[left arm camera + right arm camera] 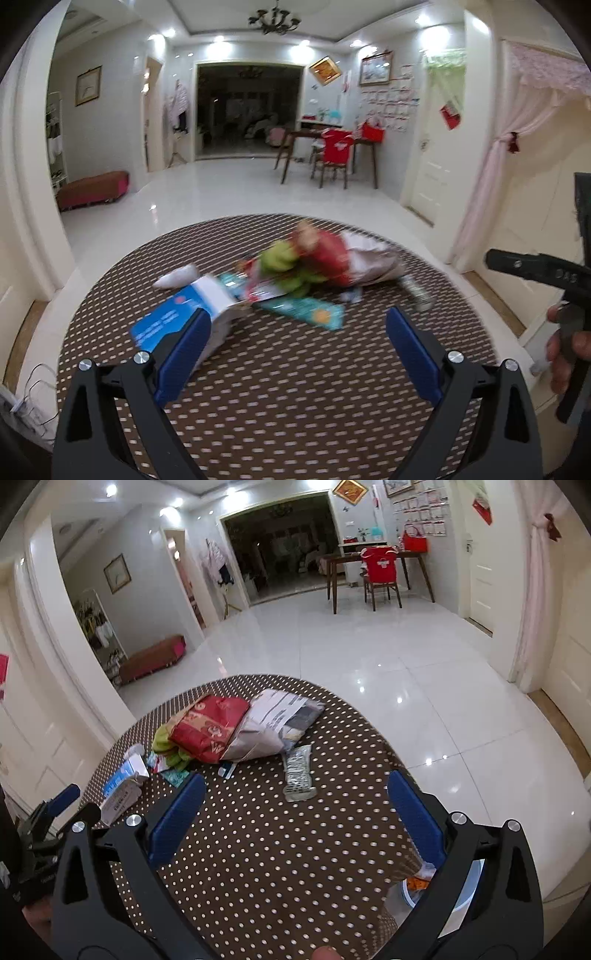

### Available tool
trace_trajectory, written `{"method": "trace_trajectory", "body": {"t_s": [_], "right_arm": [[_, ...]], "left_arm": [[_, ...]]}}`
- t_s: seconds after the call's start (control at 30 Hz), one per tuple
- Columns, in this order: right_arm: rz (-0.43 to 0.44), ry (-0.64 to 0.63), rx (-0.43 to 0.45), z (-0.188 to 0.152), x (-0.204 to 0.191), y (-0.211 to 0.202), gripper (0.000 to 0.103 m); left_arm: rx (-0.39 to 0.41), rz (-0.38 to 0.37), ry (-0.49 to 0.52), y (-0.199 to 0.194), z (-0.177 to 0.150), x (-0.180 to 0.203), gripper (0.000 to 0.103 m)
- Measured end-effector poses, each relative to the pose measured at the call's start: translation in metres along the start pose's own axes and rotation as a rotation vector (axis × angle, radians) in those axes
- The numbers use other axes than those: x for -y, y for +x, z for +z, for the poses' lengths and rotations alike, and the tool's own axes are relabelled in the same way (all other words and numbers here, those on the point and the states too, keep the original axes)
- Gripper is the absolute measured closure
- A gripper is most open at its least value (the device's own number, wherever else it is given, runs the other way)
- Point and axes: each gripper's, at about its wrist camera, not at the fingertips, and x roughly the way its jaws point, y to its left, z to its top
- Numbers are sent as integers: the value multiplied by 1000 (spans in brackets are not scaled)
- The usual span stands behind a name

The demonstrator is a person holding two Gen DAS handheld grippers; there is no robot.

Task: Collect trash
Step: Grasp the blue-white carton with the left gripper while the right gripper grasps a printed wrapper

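A pile of trash lies on the round brown dotted table (258, 849): a blue and white box (192, 310) (122, 786), a red bag (210, 725) (328, 254), a green wrapper (280, 258), a grey crumpled mailer (277, 723), a teal packet (310, 312) and a clear blister strip (298, 773). My left gripper (295, 354) is open, its left finger beside the box. My right gripper (295, 812) is open and empty, just short of the blister strip. The left wrist view is blurred.
A white bin (461, 890) with some trash stands on the floor below the table's right edge. Glossy white tile floor (369, 646) lies beyond. A dining table with a red-covered chair (380, 576) and a red bench (151, 661) stand far off.
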Motion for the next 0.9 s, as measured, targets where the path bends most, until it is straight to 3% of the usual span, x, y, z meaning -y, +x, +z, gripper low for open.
{"method": "trace_trajectory", "body": {"t_s": [0.13, 0.37, 0.4, 0.43, 0.53, 0.6, 0.67, 0.7, 0.8, 0.9], "right_arm": [[-19, -37, -28, -2, -6, 17, 6], [-83, -68, -128, -10, -3, 67, 6], [-87, -77, -136, -11, -4, 72, 6], [-92, -89, -150, -11, -5, 82, 6], [-96, -121, -177, -9, -8, 103, 7], [-100, -139, -195, -9, -11, 115, 17], [-98, -154, -221, -10, -13, 129, 36], [-104, -163, -229, -11, -13, 134, 39], [-120, -208, -207, -13, -16, 135, 78], [-94, -190, -208, -16, -9, 127, 84]], "left_arm": [[-42, 56, -4, 16, -6, -27, 9], [-195, 134, 7, 59, -21, -69, 10], [-205, 127, 9, 62, -22, -70, 21], [-228, 113, 13, 69, -23, -73, 41], [-271, 74, -13, 78, -23, -77, 74], [-267, 66, -3, 78, -22, -76, 81], [-261, 62, 10, 77, -22, -73, 83], [-258, 50, 6, 76, -22, -71, 83], [-249, 35, 1, 70, -25, -66, 84], [-240, 24, -9, 61, -29, -60, 84]]}}
